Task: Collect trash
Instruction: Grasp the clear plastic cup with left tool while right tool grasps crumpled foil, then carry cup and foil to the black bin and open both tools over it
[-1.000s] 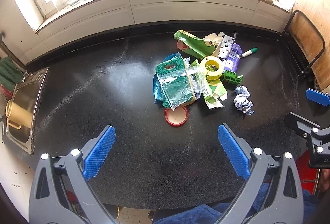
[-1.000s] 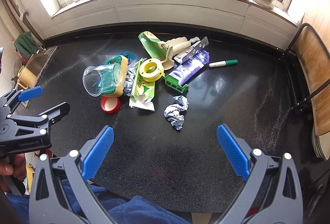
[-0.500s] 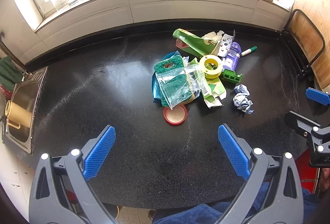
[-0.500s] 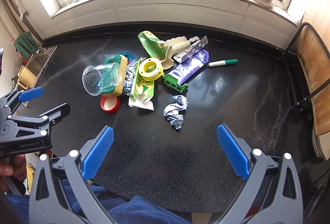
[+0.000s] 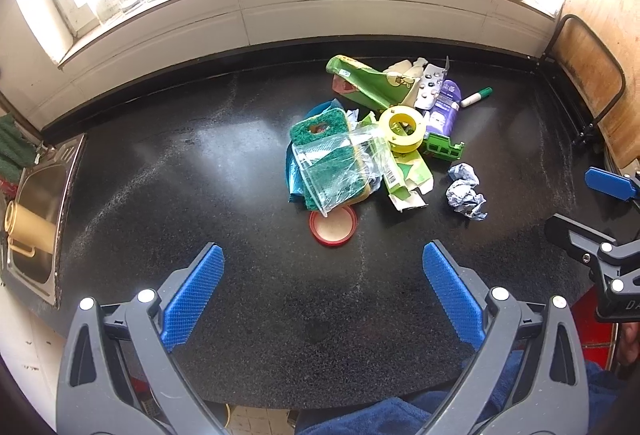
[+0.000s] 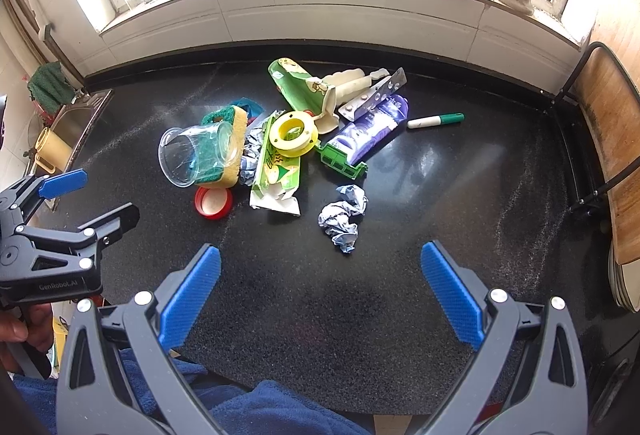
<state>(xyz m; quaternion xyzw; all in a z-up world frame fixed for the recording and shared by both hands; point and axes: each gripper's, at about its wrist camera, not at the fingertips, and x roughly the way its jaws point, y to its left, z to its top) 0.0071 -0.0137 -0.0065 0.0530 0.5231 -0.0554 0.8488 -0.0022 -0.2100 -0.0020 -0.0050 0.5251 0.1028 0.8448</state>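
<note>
Your left gripper (image 5: pixel 323 285) and right gripper (image 6: pixel 320 285) both sit with jaws spread wide, nothing between them, above the near edge of the black speckled countertop (image 6: pixel 460 195). The trash pile is centred on the yellow tape roll (image 6: pixel 293 134): clear plastic cup (image 6: pixel 196 155) over the green-and-yellow sponge (image 6: pixel 234 131) left of it, red round lid (image 6: pixel 213 203) near-left, flattened green carton (image 6: pixel 276 171) under it. Crumpled blue-white paper ball (image 6: pixel 343 217) lies near-right of the roll, apart; green-capped marker (image 6: pixel 436 121) well right.
</note>
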